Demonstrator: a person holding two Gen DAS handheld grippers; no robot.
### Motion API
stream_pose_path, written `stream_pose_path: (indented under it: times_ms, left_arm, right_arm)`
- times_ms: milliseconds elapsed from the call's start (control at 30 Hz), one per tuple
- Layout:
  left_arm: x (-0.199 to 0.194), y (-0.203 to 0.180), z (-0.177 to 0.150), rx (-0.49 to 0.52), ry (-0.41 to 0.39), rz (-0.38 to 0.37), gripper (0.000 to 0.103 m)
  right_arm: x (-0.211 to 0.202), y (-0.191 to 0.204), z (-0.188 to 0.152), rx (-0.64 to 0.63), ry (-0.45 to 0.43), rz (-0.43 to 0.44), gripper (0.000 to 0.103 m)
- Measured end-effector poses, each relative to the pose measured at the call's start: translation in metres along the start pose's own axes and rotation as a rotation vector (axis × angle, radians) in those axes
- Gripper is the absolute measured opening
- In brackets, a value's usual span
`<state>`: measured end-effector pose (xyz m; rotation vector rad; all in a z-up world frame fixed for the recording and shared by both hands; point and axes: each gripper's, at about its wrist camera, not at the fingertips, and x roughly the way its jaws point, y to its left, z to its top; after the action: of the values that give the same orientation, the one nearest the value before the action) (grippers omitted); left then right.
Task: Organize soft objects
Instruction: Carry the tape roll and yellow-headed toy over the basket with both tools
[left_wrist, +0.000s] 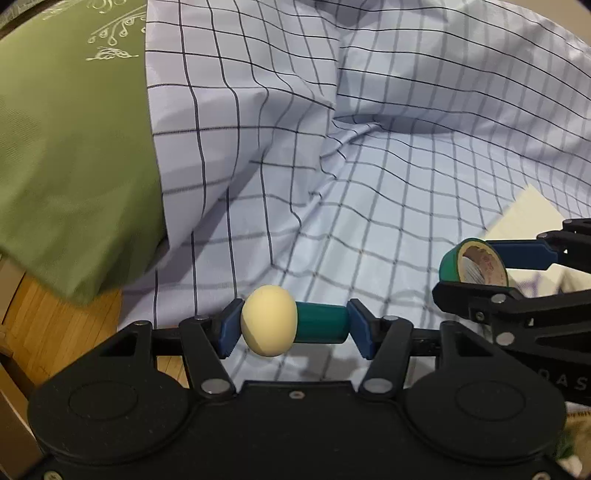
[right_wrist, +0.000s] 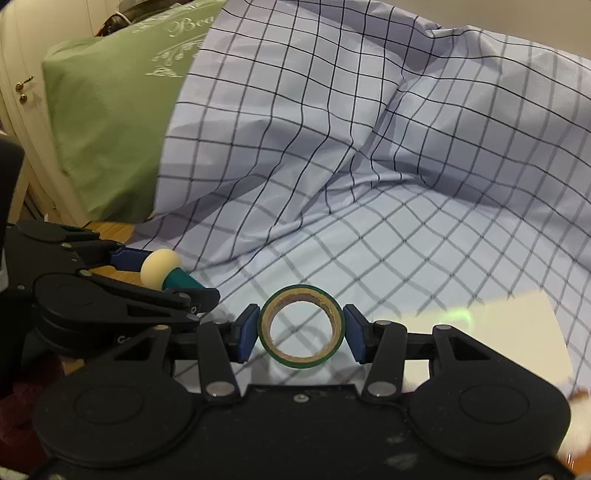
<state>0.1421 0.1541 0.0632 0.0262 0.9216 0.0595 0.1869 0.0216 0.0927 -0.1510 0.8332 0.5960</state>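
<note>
Cream-and-teal mushroom toy (left_wrist: 291, 325) clamped crosswise in left tongs (left_wrist: 293, 328). Green tape roll (right_wrist: 301, 326) pinched in right tongs (right_wrist: 301, 328), just right of the left pair. Both hovering over near edge of checked bedsheet (right_wrist: 369, 184); green pillow (right_wrist: 110, 129) far left, white card (right_wrist: 480, 339) near right.

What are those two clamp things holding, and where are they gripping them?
The left gripper pinches a mushroom-shaped toy end to end: cream cap and teal stem base. The right gripper squeezes a green tape roll across its outer rim.
</note>
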Motion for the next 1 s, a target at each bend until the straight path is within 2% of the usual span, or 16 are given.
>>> stream_pose_path:
  times_ms: [300,467,767,1000]
  left_arm:
    - [-0.045,-0.036,-0.041,0.056,0.016,-0.075,0.056]
    - [-0.069,-0.075,-0.061,0.140,0.013,-0.149,0.056]
    - [-0.074,-0.135,-0.087,0.236,0.069,-0.255,0.057]
    - [-0.070,-0.152,-0.104,0.258,0.128,-0.284,0.057]
  right_arm:
    - [-0.076,0.006,-0.069,0.108,0.034,-0.091,0.048]
    - [-0.120,0.003,-0.120,0.189,0.012,-0.171,0.048]
    - [-0.167,-0.026,-0.207,0.378,0.051,-0.319,0.048]
    - [-0.183,-0.034,-0.238,0.476,0.068,-0.387,0.048]
